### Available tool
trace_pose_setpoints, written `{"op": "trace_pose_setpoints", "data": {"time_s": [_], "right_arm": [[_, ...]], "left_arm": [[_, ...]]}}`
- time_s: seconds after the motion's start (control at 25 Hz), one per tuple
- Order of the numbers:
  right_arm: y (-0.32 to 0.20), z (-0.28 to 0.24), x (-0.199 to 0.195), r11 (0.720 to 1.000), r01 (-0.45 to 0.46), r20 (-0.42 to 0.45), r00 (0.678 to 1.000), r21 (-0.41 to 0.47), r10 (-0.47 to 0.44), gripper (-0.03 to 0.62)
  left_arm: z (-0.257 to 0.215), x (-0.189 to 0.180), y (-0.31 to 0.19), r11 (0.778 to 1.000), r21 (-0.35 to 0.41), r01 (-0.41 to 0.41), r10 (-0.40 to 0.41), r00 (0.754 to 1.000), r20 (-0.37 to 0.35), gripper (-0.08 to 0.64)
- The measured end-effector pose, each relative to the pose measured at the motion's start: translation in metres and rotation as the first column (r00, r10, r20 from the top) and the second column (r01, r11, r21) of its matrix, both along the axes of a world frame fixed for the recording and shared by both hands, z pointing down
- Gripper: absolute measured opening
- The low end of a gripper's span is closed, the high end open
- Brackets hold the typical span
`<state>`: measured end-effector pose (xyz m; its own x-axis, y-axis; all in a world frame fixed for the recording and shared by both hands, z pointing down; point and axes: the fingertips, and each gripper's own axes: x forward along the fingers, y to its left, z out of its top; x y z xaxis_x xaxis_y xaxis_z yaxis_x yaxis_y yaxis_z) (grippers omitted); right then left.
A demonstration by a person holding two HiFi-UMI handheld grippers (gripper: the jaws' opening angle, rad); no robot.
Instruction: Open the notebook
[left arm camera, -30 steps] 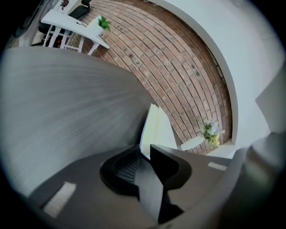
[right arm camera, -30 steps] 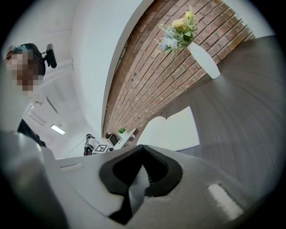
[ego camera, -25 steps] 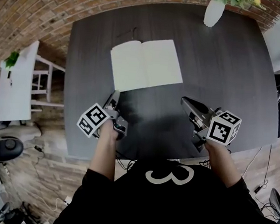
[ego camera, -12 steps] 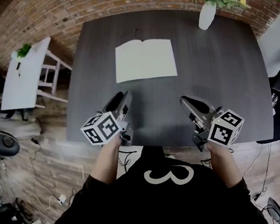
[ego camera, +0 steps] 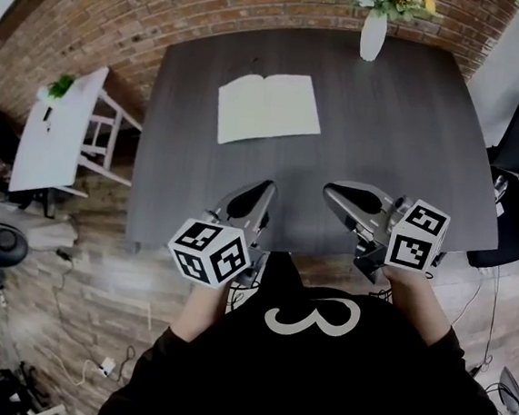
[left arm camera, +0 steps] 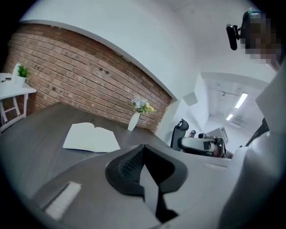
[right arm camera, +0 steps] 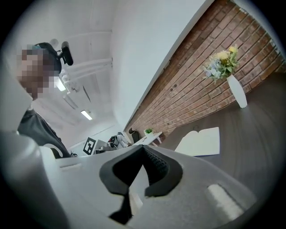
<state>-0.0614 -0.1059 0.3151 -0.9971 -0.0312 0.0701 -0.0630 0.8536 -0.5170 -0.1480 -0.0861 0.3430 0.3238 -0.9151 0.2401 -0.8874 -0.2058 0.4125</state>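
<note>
Head view: notebook [ego camera: 269,107] lies open flat, upper centre of frame, on dark table [ego camera: 411,153] below the vase [ego camera: 373,35]. Task looks done, nothing left to open. Left gripper [ego camera: 259,195] and right gripper [ego camera: 336,195] sit low in frame, well apart from it.

Left gripper view: jaws have just been closing, now together w/ nothing btwn (notebook mid-left, beyond).

Right gripper view: jaws together too, empty; notebook right of centre.

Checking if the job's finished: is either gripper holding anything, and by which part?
Nothing is held: the left gripper has just closed on nothing, the right gripper is shut empty, and the notebook lies open, untouched.
</note>
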Motion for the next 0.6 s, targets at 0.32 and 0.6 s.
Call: {"op": "trace_pose_setpoints", "data": {"time_s": [0.32, 0.6], "right_arm": [[0.011, -0.021, 0.009, 0.999, -0.026, 0.031, 0.999, 0.021, 0.026, 0.002], [0.02, -0.035, 0.012, 0.999, -0.023, 0.042, 0.999, 0.047, 0.021, 0.002]], "left_arm": [[-0.037, 0.024, 0.007, 0.995, 0.076, -0.059, 0.056, 0.998, 0.038, 0.012], [-0.048, 0.031, 0.016, 0.996, 0.076, -0.052, 0.048, 0.997, 0.06, 0.012]]}}
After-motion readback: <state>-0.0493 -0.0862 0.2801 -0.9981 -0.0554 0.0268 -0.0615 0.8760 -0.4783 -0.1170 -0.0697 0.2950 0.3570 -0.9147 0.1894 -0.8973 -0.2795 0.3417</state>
